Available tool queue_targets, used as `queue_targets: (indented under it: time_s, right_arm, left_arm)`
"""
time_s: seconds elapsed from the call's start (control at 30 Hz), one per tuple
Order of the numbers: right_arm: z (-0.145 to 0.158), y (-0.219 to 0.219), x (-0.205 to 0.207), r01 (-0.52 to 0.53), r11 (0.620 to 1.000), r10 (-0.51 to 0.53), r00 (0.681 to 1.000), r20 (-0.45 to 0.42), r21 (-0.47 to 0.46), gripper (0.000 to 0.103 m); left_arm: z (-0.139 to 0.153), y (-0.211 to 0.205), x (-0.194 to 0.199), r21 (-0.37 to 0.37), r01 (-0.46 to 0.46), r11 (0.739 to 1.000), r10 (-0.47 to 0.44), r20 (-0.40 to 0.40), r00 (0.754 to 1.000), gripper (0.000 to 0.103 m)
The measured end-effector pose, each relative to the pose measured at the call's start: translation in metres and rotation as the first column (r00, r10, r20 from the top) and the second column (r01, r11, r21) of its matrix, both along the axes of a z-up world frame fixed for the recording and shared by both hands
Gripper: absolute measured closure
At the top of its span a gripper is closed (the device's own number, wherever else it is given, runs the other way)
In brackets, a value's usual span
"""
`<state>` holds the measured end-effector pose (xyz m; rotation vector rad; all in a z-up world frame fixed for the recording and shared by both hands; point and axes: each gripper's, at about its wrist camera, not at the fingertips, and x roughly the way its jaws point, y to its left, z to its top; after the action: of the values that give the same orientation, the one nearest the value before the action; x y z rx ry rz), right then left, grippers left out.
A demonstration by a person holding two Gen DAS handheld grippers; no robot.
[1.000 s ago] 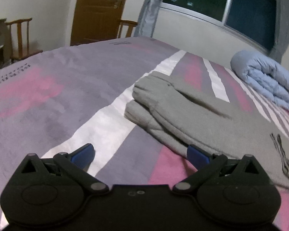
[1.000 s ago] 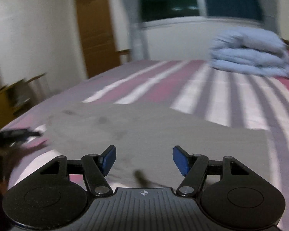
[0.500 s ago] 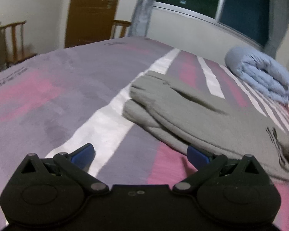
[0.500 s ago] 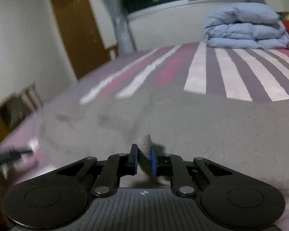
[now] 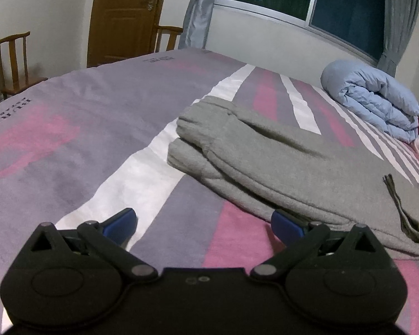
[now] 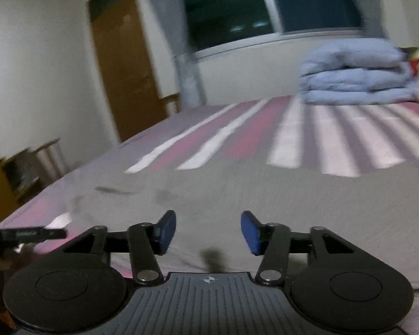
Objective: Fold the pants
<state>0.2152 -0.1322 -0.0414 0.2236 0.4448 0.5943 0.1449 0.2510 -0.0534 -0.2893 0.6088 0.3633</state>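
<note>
Grey sweatpants (image 5: 279, 162) lie folded lengthwise on the striped bed, cuffs stacked at the far left end, a dark drawstring (image 5: 399, 201) near the waist at the right. My left gripper (image 5: 204, 223) hovers wide open just in front of the pants' near edge, nothing between its fingers. In the blurred right wrist view the grey pants (image 6: 237, 195) spread flat under my right gripper (image 6: 208, 231). Its jaws are opening and the cloth lies below them, not pinched.
The bed sheet (image 5: 69, 128) has purple, pink and white stripes. A rolled light-blue duvet (image 5: 374, 100) sits at the far right by the window. Wooden chairs (image 5: 11, 61) and a brown door (image 5: 125, 14) stand beyond the bed's far edge.
The right gripper closed on a pinch of the grey cloth half a second ago, then let it go and opened. The left gripper stayed open and nearly still.
</note>
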Motion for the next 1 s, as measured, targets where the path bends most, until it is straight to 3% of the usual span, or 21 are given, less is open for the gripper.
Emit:
queue_targets:
  time_s: [0.07,0.17,0.2,0.23,0.3,0.37,0.4,0.47,0.53,0.63,0.67,0.77,0.93,1.0]
  right_arm:
    - [-0.003,-0.036,0.003,0.114,0.993,-0.114,0.993,-0.017,0.003,0.051]
    - [-0.014,-0.079,0.017,0.225,0.974,-0.225,0.967,-0.117,-0.012,0.051]
    - [-0.019,-0.086,0.023,0.283,0.956,-0.292,0.945,-0.148,-0.083,0.052]
    - [-0.022,-0.092,0.026,0.294,0.951,-0.307,0.937,-0.168,-0.100,0.052]
    - [-0.021,-0.108,0.021,0.298,0.955,-0.293,0.940,-0.177,0.000,0.052]
    - [-0.011,-0.113,0.011,0.270,0.961,-0.262,0.958,-0.113,0.061,0.051]
    - [-0.010,-0.110,0.012,0.258,0.965,-0.252,0.962,-0.108,0.047,0.051]
    - [-0.024,-0.105,0.030,0.262,0.964,-0.265,0.942,-0.207,-0.043,0.051]
    - [-0.027,-0.114,0.034,0.283,0.959,-0.281,0.936,-0.213,-0.025,0.052]
    - [-0.010,-0.133,0.021,0.318,0.947,-0.311,0.942,-0.123,0.045,0.052]
    - [-0.006,-0.134,0.021,0.320,0.947,-0.315,0.943,-0.110,0.028,0.052]
    - [0.002,-0.141,0.018,0.333,0.943,-0.333,0.941,-0.056,-0.012,0.052]
    - [-0.002,-0.150,0.004,0.346,0.935,-0.351,0.934,-0.066,-0.072,0.052]
    - [-0.005,-0.155,0.000,0.334,0.939,-0.341,0.937,-0.082,-0.082,0.052]
  left_arm:
    - [0.000,-0.002,0.002,0.007,0.007,1.000,-0.007,-0.004,1.000,0.006]
    - [0.000,-0.005,0.003,0.017,0.012,1.000,-0.012,-0.009,1.000,0.006]
    - [0.000,-0.006,0.003,0.020,0.010,1.000,-0.010,-0.011,1.000,0.006]
    - [0.000,-0.008,0.005,0.023,0.009,1.000,-0.009,-0.012,1.000,0.006]
    - [0.003,-0.011,0.005,0.032,0.004,0.999,-0.004,-0.003,1.000,0.006]
    - [0.009,-0.018,0.003,0.045,0.016,0.999,-0.018,0.042,0.999,0.006]
    - [0.013,-0.022,0.004,0.049,0.028,0.998,-0.031,0.062,0.998,0.006]
    - [0.021,-0.036,0.006,0.042,0.062,0.997,-0.066,0.111,0.992,0.006]
    - [0.026,-0.049,0.011,-0.002,0.144,0.990,-0.141,0.165,0.976,0.008]
    - [0.030,-0.087,0.035,0.027,0.265,0.964,-0.266,0.130,0.955,0.021]
    - [0.030,-0.101,0.044,0.032,0.304,0.952,-0.306,0.116,0.945,0.029]
    - [0.028,-0.134,0.058,-0.026,0.400,0.916,-0.394,0.128,0.910,0.038]
    - [0.013,-0.198,0.067,0.000,0.575,0.818,-0.573,0.082,0.815,0.040]
    - [0.003,-0.212,0.074,0.041,0.596,0.802,-0.597,0.022,0.802,0.042]
